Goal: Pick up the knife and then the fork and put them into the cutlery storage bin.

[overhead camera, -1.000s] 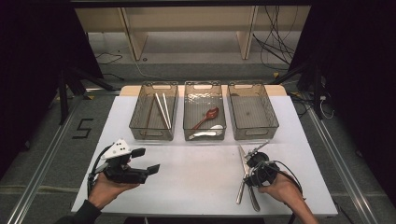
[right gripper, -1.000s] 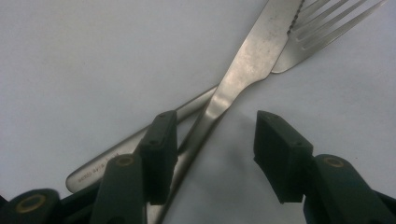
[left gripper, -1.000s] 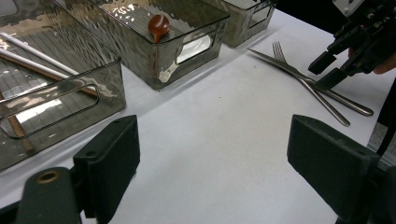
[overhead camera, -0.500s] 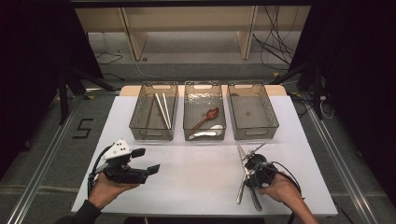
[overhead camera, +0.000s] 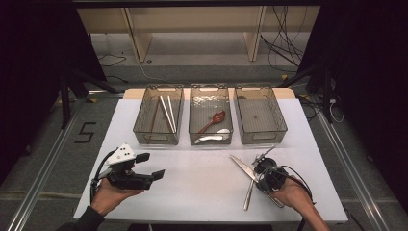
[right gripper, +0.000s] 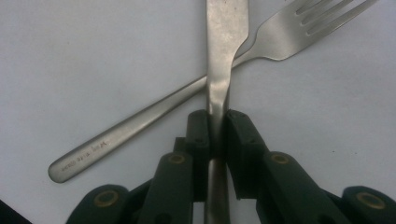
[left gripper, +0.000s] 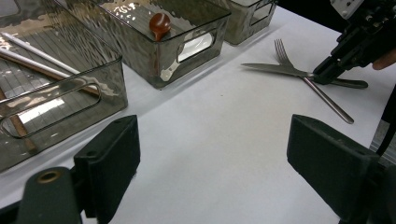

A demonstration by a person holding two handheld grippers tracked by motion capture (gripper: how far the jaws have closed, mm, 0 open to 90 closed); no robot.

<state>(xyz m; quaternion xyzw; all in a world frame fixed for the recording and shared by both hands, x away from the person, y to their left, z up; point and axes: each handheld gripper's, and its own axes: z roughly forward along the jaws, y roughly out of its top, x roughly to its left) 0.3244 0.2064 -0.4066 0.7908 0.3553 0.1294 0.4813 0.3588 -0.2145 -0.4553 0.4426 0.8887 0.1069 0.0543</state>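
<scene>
The knife (right gripper: 219,56) is lying on the white counter (overhead camera: 202,183), near its front right, crossed over the fork (right gripper: 187,93); its handle is being pinched betw. the jaws of the right gripper (right gripper: 218,126), whose jaws have just been closing onto it. In the high view the same gripper (overhead camera: 263,174) is being held low over the knife (overhead camera: 243,166) and fork (overhead camera: 252,183).

The left gripper (overhead camera: 151,166) is being held above the counter's front left w/ jaws spread wide, nothing betw. them, well apart from the cutlery.

Three clear bins are standing in a row at the back. Chopsticks (overhead camera: 166,113) are lying in the left bin (overhead camera: 156,138). A red spoon (overhead camera: 214,120) and a white spoon (overhead camera: 211,137) are lying in the middle bin (overhead camera: 210,88). The right bin (overhead camera: 262,137) is standing just behind the fork's tines.
</scene>
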